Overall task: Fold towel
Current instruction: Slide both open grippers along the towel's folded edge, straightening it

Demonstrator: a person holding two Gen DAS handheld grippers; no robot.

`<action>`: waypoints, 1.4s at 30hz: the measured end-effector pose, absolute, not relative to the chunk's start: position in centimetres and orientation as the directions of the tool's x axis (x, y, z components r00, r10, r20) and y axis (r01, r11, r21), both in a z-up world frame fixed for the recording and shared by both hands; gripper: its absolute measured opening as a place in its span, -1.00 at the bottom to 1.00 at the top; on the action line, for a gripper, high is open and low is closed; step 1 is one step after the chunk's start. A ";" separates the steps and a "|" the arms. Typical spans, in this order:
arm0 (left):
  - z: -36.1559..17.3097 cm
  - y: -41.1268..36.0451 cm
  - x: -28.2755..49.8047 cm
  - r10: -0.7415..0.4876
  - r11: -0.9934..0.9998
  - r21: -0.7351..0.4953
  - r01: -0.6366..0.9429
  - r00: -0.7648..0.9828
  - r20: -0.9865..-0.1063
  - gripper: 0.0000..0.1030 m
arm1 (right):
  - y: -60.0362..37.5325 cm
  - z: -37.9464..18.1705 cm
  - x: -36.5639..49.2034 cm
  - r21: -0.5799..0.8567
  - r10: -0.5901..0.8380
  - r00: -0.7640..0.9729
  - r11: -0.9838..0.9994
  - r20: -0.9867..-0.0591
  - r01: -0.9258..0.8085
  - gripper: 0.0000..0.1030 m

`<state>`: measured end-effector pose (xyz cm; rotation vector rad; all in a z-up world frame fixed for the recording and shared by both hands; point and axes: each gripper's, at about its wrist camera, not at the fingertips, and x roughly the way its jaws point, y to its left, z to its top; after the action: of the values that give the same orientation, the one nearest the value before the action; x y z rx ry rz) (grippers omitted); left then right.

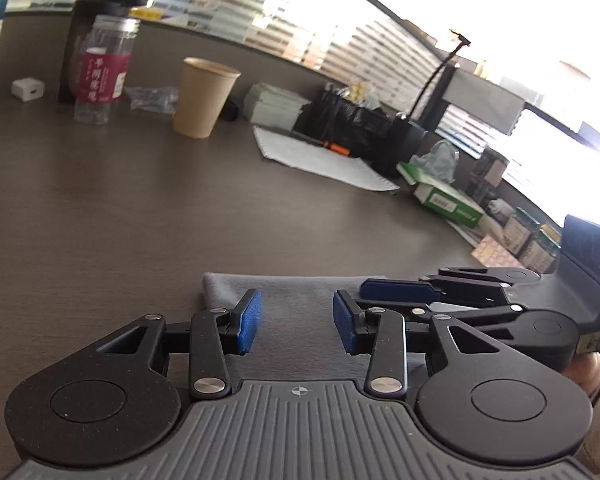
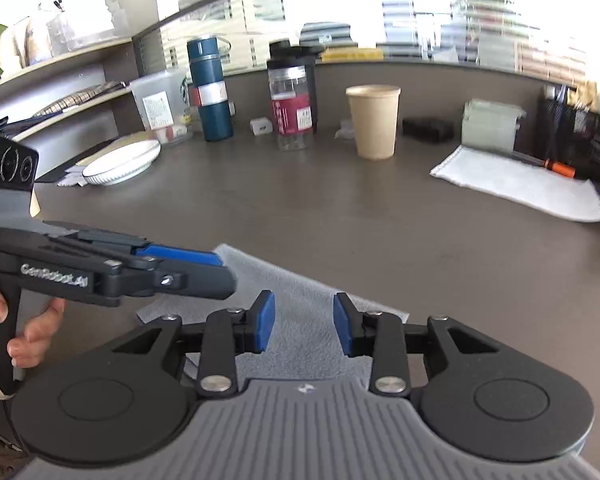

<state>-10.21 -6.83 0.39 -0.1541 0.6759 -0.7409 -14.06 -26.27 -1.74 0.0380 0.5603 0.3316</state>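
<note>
A small grey towel (image 1: 296,304) lies flat on the dark desk, close under both grippers; it also shows in the right wrist view (image 2: 304,320). My left gripper (image 1: 298,324) is open and empty, its blue pads just above the towel's near part. My right gripper (image 2: 304,326) is open and empty over the towel too. The right gripper shows side-on in the left wrist view (image 1: 400,292), at the towel's right edge. The left gripper shows side-on in the right wrist view (image 2: 204,268), over the towel's left corner.
A paper cup (image 2: 374,122), a clear jar with a red label (image 2: 292,108), a blue flask (image 2: 210,88) and a white dish (image 2: 122,162) stand at the back. A white cloth (image 2: 524,184) with an orange-tipped pen lies at the right. A green tissue box (image 1: 444,196) sits far right.
</note>
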 end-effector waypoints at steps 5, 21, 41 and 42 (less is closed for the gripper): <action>0.2 -6.9 -9.2 -0.655 0.750 -0.357 0.557 0.544 -0.525 -0.07 | -27.2 -1.5 -13.5 0.121 0.301 0.801 0.952 -0.517 -0.280 -0.30; -0.1 -6.9 -6.5 -0.639 0.767 -0.375 0.521 0.569 -0.517 -0.08 | -28.2 -1.4 -9.4 0.119 0.328 0.776 0.942 -0.538 -0.315 -0.19; 0.1 -4.5 -9.5 -0.697 0.717 -0.441 0.541 0.539 -0.473 0.11 | -28.4 -0.8 -13.8 0.139 0.350 0.785 0.935 -0.511 -0.327 -0.08; 0.0 -4.3 -9.9 -0.702 0.712 -0.443 0.544 0.532 -0.474 0.11 | -28.2 -0.9 -14.0 0.137 0.355 0.780 0.933 -0.515 -0.334 -0.08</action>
<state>-9.92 -4.35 -0.02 -0.2542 0.6775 -0.7525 -14.00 -28.21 -0.88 0.0389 0.5645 0.3718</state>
